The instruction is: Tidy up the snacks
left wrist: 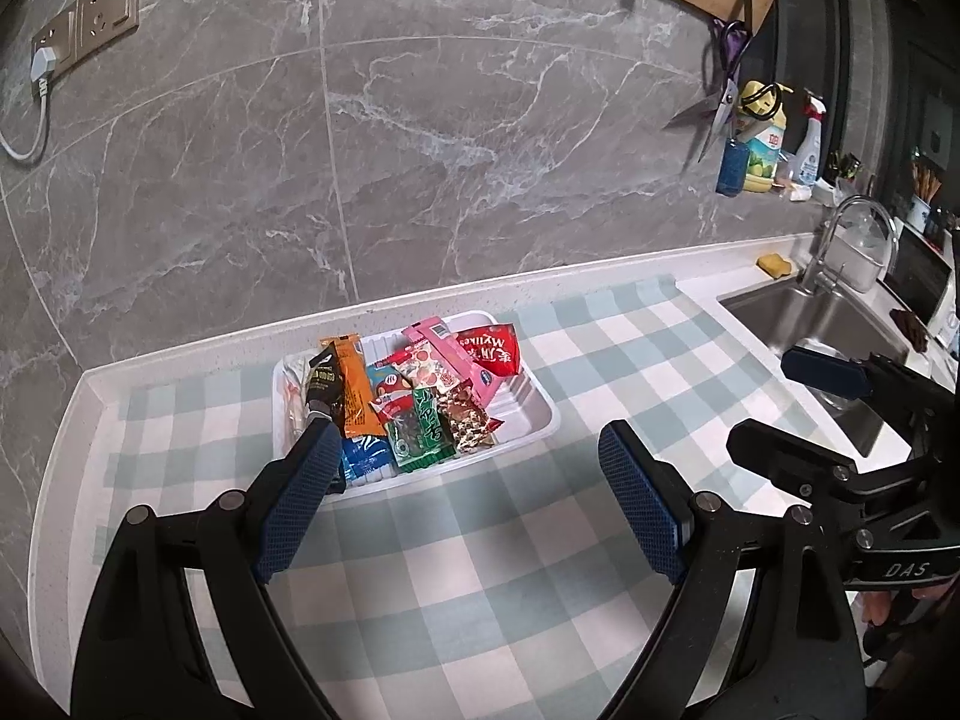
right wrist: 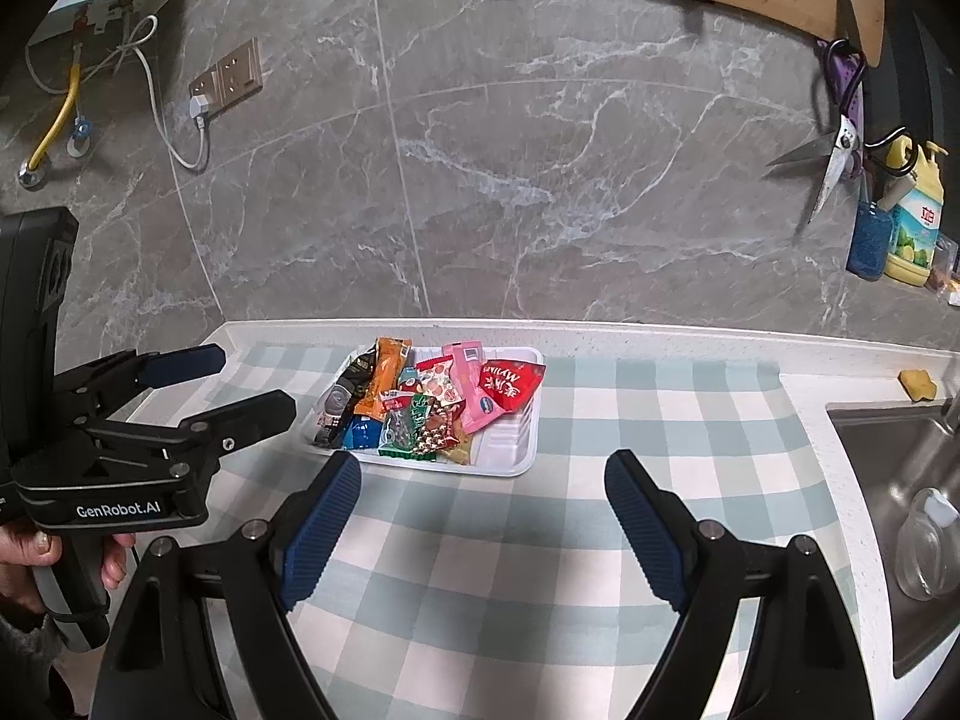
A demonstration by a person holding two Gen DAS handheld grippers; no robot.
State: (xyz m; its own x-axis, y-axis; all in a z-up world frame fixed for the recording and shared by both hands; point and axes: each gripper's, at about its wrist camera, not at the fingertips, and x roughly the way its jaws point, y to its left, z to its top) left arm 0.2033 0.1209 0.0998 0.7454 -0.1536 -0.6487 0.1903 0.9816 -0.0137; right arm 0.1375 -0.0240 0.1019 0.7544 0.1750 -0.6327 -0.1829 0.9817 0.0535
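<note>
On the counter, far left: wall socket with a white plug in it; I read this from the left wrist view.
Cloth: checked blue-and-white cloth covers the counter under both tools.
Left gripper: left gripper points down at a slant toward the cloth; jaws spread wide, nothing between them. In the right wrist view I see it from the side, a hand wrapped round its grip.
Tray: white tray lies on the cloth near the back wall, long axis running left-right with a slight skew.
Snacks: pile of snack packets fills the tray's left and middle; right end bare.
Orange packet: orange packet lies long axis front-to-back, leaning at the left of the pile.
Red packet: red packet sits at the back right, printing upside down to me.
Tray versus fingers: ahead of both pairs; left gripper's left finger overlaps the tray's near-left corner in view, contact I cannot tell.
Right gripper: right gripper also slants down, jaws parted wide and empty, tray beyond its tips.
Sink: steel sink at far right, sponge behind it.
</note>
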